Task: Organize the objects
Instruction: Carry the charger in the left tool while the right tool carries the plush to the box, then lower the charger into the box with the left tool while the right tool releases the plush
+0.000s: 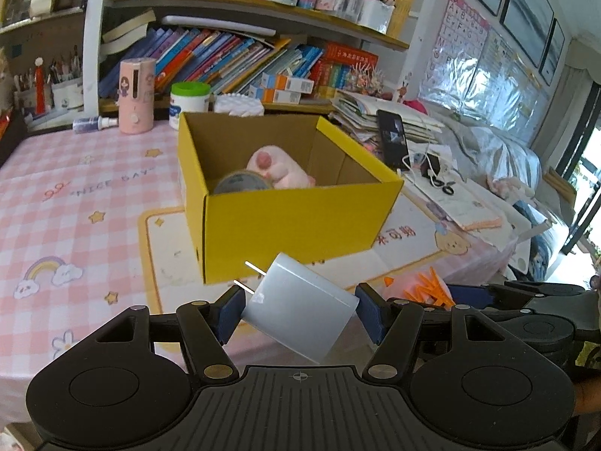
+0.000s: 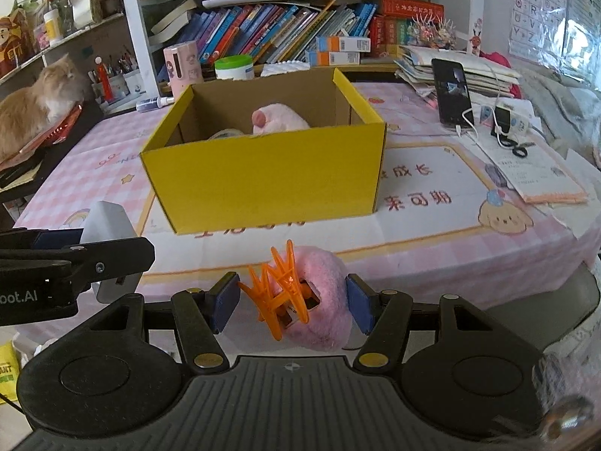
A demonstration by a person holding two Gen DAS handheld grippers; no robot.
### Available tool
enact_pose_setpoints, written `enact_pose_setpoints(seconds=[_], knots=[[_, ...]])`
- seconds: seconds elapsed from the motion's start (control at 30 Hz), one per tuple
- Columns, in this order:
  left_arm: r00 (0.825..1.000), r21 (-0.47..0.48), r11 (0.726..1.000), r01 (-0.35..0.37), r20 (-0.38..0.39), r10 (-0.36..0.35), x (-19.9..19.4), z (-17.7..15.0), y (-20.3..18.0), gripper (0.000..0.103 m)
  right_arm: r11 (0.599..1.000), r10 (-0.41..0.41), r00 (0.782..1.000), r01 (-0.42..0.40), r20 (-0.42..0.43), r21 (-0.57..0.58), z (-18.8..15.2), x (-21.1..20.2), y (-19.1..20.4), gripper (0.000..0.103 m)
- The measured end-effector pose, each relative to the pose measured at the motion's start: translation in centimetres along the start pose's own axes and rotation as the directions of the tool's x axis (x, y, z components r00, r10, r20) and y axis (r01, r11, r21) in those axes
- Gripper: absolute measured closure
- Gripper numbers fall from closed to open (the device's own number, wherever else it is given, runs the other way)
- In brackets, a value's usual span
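Note:
My left gripper (image 1: 298, 310) is shut on a white charger plug (image 1: 300, 310), tilted, its two prongs pointing up and left. My right gripper (image 2: 293, 302) is shut on a pink fluffy hair tie with an orange claw clip (image 2: 304, 297) stuck in it. Both hang just in front of the near table edge. Ahead on the table stands an open yellow cardboard box (image 1: 300, 221) (image 2: 263, 184). Inside it lie a pink plush toy (image 1: 280, 169) (image 2: 280, 118) and a roll of tape (image 1: 240, 183). In the right wrist view the left gripper's arm and the plug (image 2: 109, 221) show at the left.
The table carries a pink checked cloth (image 1: 75, 203) and a printed mat (image 2: 432, 203). Bottles, a pink canister (image 1: 136, 96), a green-lidded tub (image 1: 189, 103) and bookshelves stand behind the box. A phone on a cable (image 2: 452, 92), papers and scissors lie right. A cat (image 2: 35, 103) sits far left.

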State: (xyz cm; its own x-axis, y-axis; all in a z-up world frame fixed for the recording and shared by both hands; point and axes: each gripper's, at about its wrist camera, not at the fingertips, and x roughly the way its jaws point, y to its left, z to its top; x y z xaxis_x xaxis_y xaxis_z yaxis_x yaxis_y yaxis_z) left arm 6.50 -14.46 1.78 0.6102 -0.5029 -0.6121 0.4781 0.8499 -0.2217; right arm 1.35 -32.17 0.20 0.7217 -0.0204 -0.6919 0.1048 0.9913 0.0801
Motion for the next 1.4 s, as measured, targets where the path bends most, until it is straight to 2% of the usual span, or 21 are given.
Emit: enact_pose_setpoints(seconds=[0.33,0.53,0.83,1.0,1.17,1.4], knots=[[0.999,-0.002,1.0,-0.029,0.036,0.029,2.1,2.5,-1.1,0.039,1.0,0.022,0.999,-0.021,0.041,-0.015,2.9,1.3,-2.2,0.044],[0.996,0.028,0.998,-0.059,0.069,0.057,2.9,4.5,-1.9,0.039,0.999,0.035,0.995,-0.034,0.091,-0.019,5.2,1.6,-3.6,0.044],[0.986,0.056,0.991,-0.123,0.122,0.116,4.4,7.7,-2.6,0.039,0.996,0.092,0.981,-0.087,0.17,-0.037,9.5,2.6,-4.7,0.044],[0.979,0.04,0.986,-0.162,0.128,0.156,5.5,9.1,-2.2,0.039,0.991,0.117,0.967,-0.099,0.227,-0.088,12.1,3.3,-4.8,0.045],[0.973,0.017,0.979,-0.201,0.119,0.197,7.0,10.1,-1.5,0.039,0.985,0.156,0.961,-0.133,0.229,-0.113,14.2,4.9,-5.2,0.045],[0.966,0.029,0.967,-0.253,0.062,0.251,9.6,9.9,-1.0,0.039,0.973,0.202,0.963,-0.178,0.177,-0.144,15.9,8.4,-5.1,0.045]])
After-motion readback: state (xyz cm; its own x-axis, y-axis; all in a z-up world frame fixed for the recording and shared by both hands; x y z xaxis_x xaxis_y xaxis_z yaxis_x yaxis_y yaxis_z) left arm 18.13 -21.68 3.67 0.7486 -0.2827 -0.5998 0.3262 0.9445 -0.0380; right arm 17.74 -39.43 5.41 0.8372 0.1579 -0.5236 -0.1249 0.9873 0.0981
